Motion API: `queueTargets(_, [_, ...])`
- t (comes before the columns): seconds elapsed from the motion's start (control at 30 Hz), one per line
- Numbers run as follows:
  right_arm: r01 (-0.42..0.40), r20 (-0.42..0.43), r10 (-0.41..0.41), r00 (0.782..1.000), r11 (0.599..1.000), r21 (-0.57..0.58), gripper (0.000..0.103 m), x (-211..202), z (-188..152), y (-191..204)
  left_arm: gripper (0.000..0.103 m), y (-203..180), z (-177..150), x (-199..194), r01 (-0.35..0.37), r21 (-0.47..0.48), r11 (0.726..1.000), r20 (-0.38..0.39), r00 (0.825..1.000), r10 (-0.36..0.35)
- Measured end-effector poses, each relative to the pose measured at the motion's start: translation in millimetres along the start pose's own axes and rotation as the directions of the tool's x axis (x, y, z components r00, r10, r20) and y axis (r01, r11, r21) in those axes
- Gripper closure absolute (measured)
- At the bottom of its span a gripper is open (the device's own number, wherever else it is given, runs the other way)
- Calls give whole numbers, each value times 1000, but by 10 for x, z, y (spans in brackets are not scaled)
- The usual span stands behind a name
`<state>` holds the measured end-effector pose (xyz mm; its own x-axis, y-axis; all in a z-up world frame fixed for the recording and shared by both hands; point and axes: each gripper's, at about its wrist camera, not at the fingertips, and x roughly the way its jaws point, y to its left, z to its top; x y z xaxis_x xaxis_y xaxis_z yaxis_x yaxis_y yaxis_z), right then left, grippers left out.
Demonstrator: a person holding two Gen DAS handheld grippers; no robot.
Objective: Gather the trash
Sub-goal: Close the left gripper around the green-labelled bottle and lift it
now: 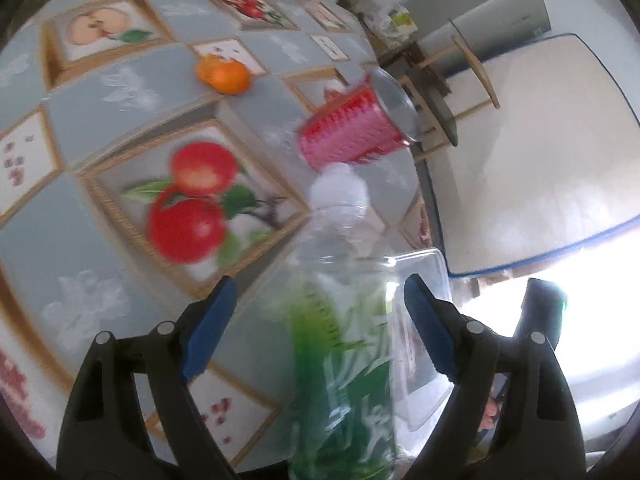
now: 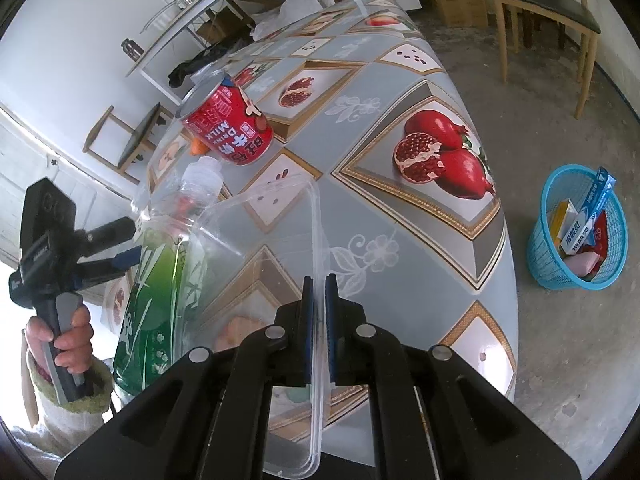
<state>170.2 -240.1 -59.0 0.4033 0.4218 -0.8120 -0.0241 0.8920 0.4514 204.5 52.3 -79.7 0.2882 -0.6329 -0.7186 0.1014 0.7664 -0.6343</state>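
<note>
A clear plastic bottle with a green label (image 1: 344, 344) lies between the blue pads of my left gripper (image 1: 316, 324); the jaws stand wide apart around it and touch nothing. The bottle also shows in the right wrist view (image 2: 160, 276). My right gripper (image 2: 319, 320) is shut on the rim of a clear plastic food container (image 2: 280, 224), held tilted over the table edge; it also shows in the left wrist view (image 1: 424, 280). A red milk can (image 1: 352, 132) lies on its side beyond the bottle, seen too in the right wrist view (image 2: 228, 124).
An orange (image 1: 224, 74) sits on the fruit-patterned tablecloth (image 2: 400, 92). A blue waste basket (image 2: 576, 232) with cartons in it stands on the floor right of the table. Wooden chairs (image 2: 544, 16) and cardboard boxes (image 2: 456, 0) stand behind.
</note>
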Motion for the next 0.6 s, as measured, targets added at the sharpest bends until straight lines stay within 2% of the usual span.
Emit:
queueTargets(0.23, [6,-7,-6,1000,1000,-13,97,47,-5,50,24,-81,24,280,-41,19,999,-59,997,42])
queueTargets(0.3, [11,-5,-11,1000,1000,-18,97,47,-7,61,34,-81,26,319,-60,19,998,-61,996,61])
queueTargets(0.6, [17,6,-17,1000,999,-30,98,4,-1,101,36,23,-216,108,-79,-20,997,-3,997,79])
